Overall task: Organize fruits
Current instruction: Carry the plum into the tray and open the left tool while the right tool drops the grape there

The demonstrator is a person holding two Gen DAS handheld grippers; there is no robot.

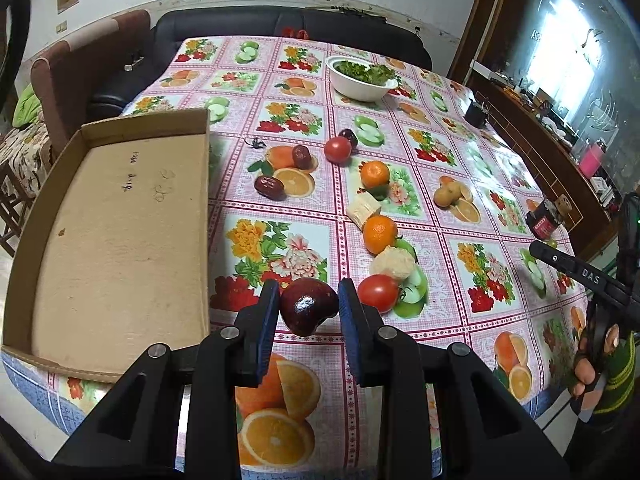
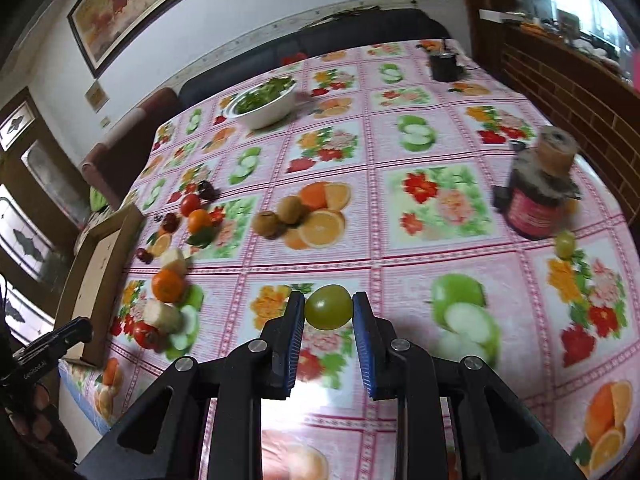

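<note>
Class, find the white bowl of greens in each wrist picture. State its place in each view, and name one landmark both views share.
Left wrist: white bowl sits upper centre, at the table's far end.
Right wrist: white bowl sits upper left of centre.
Shared landmark: the cardboard tray.

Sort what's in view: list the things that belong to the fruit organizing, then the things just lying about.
Job: dark red fruit in left gripper; green grape in right gripper; cardboard tray; tangerines; tomatoes; kiwis.

Lying about: bowl of greens; dark jar.
</note>
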